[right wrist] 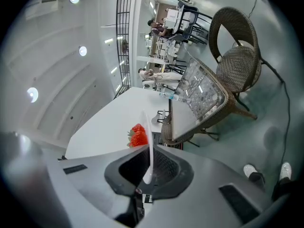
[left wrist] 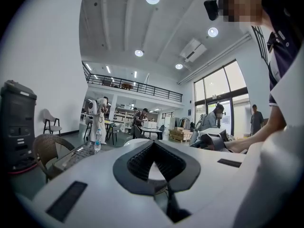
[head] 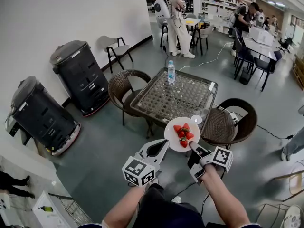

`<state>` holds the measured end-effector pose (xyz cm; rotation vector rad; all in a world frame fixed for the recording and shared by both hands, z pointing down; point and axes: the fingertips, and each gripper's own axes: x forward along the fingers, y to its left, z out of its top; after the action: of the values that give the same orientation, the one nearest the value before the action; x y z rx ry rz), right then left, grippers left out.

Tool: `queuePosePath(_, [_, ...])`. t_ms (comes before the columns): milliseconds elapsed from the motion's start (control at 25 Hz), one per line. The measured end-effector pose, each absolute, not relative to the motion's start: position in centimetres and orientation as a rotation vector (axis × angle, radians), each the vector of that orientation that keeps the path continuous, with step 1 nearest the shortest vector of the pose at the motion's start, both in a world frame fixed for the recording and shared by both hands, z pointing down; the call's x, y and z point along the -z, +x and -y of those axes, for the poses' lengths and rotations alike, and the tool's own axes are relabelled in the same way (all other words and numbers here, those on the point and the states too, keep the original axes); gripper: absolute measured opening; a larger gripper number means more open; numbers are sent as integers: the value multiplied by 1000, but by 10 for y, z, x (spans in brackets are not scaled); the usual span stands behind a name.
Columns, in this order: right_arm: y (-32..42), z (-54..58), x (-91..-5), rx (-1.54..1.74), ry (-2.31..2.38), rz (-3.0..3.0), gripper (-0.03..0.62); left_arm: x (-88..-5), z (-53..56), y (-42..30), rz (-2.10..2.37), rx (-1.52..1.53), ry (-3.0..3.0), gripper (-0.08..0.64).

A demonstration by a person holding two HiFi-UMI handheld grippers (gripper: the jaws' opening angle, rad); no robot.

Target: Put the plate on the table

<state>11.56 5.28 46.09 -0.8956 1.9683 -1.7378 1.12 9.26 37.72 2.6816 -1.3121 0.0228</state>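
Two grippers low in the head view. Right gripper (head: 194,147) clamped on the near rim of the plate (head: 169,136), strawberries (head: 184,134) heaped on it, plate held about level. Left gripper (head: 160,147) just beside the plate's near-left rim, not seen gripping it. Table (head: 142,109) straight ahead of the jaws, its near edge under or just past the plate's far rim; height between them impossible to tell. Water bottle (head: 171,71) upright at the far side, small white object (head: 196,119) at the near corner, just beside the plate's far-right rim in this picture. Wicker chairs (head: 122,87) to left and right of the table.

From the left gripper view: jaws pressed together at the tips, nothing pinched; table (left wrist: 71,158) and water bottle (left wrist: 97,140) ahead and to the left.

From the right gripper view: jaws pinching the plate (right wrist: 148,137) edge-on, strawberries (right wrist: 137,136) just beyond the pads, table (right wrist: 204,91) further along the same line, wicker chair (right wrist: 235,56) beside it.

By judgement: right arm alone carrying. Move likely forward and down onto the bare glass left of the small white object, well short of the water bottle. Round plate, so no long axis to line up; only level to keep, lest the strawberries roll.
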Motion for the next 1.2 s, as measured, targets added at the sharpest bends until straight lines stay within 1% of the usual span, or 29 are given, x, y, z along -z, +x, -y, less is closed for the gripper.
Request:
queuePosePath(480, [107, -8, -492, 1807, -970, -1902, 12, -405, -47, -5, 1278, -59, 2650, 6])
queuePosePath(1200, [76, 110, -567, 1859, -1127, -1785, 12, -465, 81, -46, 1080, -130, 2657, 6])
